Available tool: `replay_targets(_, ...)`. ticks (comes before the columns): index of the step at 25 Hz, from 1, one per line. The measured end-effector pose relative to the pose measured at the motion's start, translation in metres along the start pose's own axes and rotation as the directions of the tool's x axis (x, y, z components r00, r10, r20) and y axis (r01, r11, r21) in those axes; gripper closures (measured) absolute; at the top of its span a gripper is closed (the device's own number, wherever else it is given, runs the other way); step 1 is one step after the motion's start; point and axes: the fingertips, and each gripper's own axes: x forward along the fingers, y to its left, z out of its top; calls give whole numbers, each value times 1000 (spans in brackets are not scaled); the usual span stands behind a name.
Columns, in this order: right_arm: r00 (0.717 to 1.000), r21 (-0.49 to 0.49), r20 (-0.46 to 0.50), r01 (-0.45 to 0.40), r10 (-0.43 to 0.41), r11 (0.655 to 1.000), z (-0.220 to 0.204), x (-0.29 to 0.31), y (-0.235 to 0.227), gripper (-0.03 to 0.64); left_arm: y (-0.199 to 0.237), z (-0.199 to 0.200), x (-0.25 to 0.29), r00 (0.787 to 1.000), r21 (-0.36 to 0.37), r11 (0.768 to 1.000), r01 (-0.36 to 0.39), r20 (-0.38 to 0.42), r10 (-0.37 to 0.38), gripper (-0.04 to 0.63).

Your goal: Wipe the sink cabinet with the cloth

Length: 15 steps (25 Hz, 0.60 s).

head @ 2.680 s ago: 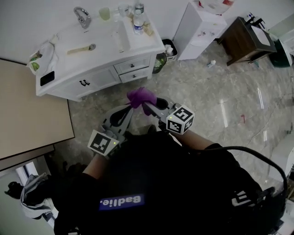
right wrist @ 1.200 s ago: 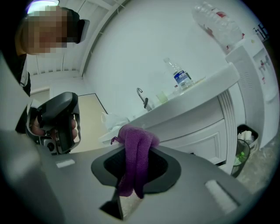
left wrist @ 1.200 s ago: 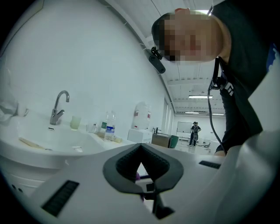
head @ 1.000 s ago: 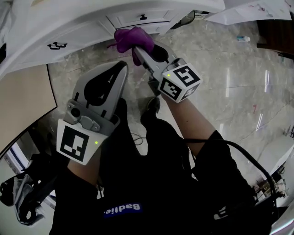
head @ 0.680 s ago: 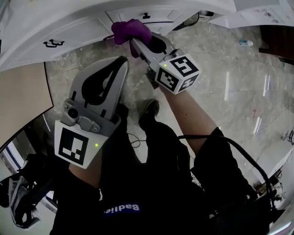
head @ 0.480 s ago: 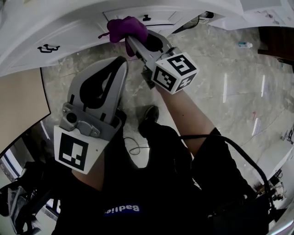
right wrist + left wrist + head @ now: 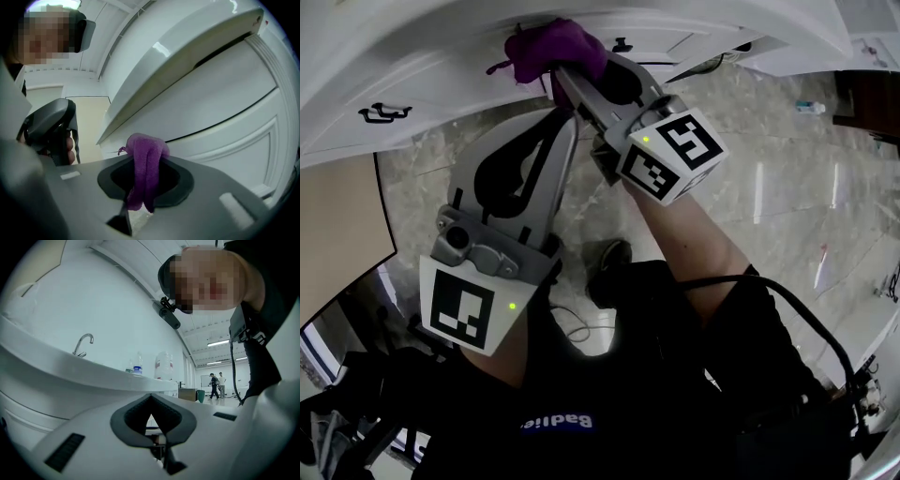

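Observation:
A purple cloth (image 7: 546,49) bulges from the tip of my right gripper (image 7: 558,80), whose jaws are shut on it. The cloth (image 7: 145,161) sits right at the white sink cabinet front (image 7: 422,89), just under the countertop overhang (image 7: 178,61); I cannot tell whether it touches. My left gripper (image 7: 567,127) hangs lower and to the left, jaws shut with nothing in them. In the left gripper view its tip (image 7: 151,404) points up along the cabinet toward the counter edge.
A black drawer handle (image 7: 378,112) shows on the cabinet at left, another handle (image 7: 622,44) right of the cloth. A faucet (image 7: 82,344) and bottles (image 7: 137,366) stand on the counter. Marble floor (image 7: 787,187) spreads to the right. A beige panel (image 7: 337,234) lies at left.
The view has closed in on the cabinet. My right gripper has carried the purple cloth up from over the floor to the cabinet front. The left gripper has risen alongside it.

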Motion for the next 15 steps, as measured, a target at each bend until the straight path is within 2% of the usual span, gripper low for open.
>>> replay_targets(4,998,19,52,15,-16,1000,-5,8,-13,540,11,-28,-1,1000,41,999,0,7,0,591)
replay_targets(9,990,-4,142,16,-16,1000,0,14,-21,540,38,-67,0,1000,109,994,-25,-3,26,591)
replay_targets(12,983,-11,181,18,-15,1000,-1,14,-20,540,44,-81,-1,1000,133,991,-28,2,28,591)
replay_targets(15,978,-51,206,29,-18,998,-5,14,-19,540,43,-85,-2,1000,187,982,-7,11,5,591)
